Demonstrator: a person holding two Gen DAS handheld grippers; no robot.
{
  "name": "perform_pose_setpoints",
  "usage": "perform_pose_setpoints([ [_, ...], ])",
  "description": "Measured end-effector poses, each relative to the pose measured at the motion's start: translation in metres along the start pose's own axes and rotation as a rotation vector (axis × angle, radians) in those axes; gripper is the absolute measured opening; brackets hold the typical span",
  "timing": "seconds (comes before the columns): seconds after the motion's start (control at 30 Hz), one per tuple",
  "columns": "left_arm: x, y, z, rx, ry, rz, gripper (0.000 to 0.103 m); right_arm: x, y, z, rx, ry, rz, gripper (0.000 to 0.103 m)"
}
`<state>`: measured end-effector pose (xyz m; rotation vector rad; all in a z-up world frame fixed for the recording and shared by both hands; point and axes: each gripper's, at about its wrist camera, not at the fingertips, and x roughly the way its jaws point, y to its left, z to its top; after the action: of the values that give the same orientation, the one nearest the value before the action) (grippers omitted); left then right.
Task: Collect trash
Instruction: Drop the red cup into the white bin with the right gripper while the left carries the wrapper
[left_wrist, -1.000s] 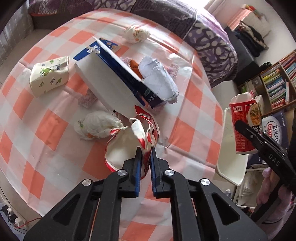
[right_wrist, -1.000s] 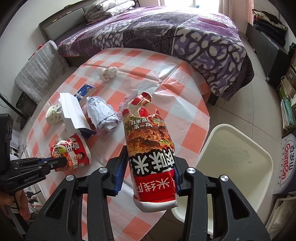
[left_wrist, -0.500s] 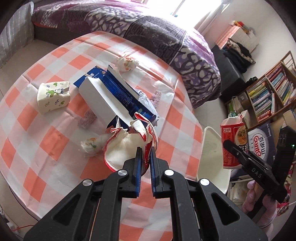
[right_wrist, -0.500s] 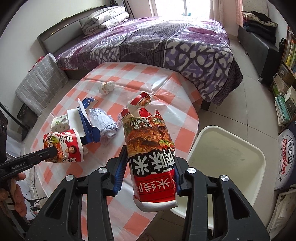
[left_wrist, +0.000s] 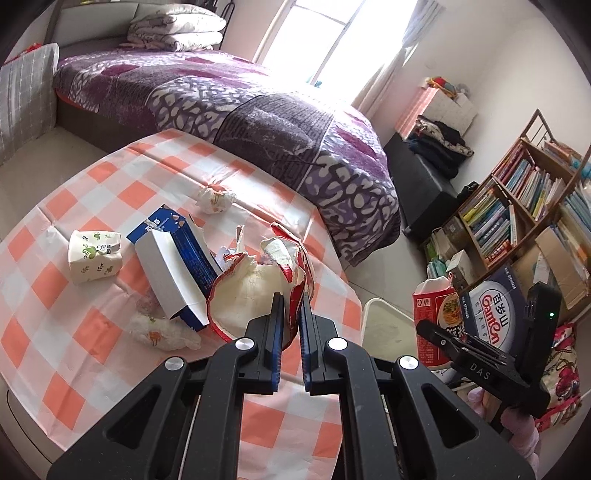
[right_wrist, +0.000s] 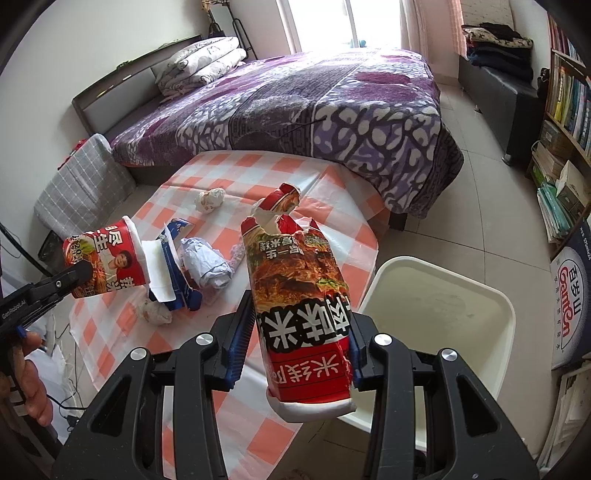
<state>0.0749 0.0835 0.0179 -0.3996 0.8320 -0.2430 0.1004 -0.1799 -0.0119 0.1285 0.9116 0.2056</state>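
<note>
At lower centre, the right gripper (right_wrist: 297, 343) clamped its jaws on a torn cup (right_wrist: 299, 295) beside the bin (right_wrist: 436, 306); the left gripper (left_wrist: 291, 332) pinched another cup (left_wrist: 258, 284) by its rim over the table (left_wrist: 55, 325). Each cup should clear the bin rim before release.

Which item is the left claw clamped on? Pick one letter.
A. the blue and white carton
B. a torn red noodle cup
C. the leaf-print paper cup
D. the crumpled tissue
B: the left claw pinches the ripped wall of a torn red noodle cup, lifted off the checked tablecloth, while the blue and white carton lies on the cloth.
</note>
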Motion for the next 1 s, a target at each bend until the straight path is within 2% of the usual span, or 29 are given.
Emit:
perform_pose_setpoints([
  [0.27,0.02,-0.03,-0.007,0.045,0.033,-0.041,0.008,-0.008,-0.033,-0.004,0.073,0.005,-0.051,0.041],
  [0.63,0.058,-0.087,-0.035,0.144,0.113,-0.107,0.008,-0.019,-0.092,-0.01,0.228,0.016,-0.128,0.043],
  [0.67,0.063,-0.093,-0.038,0.152,0.122,-0.115,0.008,-0.021,-0.097,-0.011,0.242,0.014,-0.134,0.045],
  [0.73,0.07,-0.103,-0.042,0.162,0.136,-0.13,0.008,-0.025,-0.109,-0.012,0.273,0.004,-0.148,0.055],
  [0.83,0.08,-0.119,-0.05,0.181,0.157,-0.154,0.008,-0.033,-0.123,-0.012,0.3,-0.02,-0.177,0.063],
  [1.0,0.097,-0.146,-0.064,0.221,0.198,-0.182,0.008,-0.044,-0.149,-0.013,0.361,-0.052,-0.201,0.067],
])
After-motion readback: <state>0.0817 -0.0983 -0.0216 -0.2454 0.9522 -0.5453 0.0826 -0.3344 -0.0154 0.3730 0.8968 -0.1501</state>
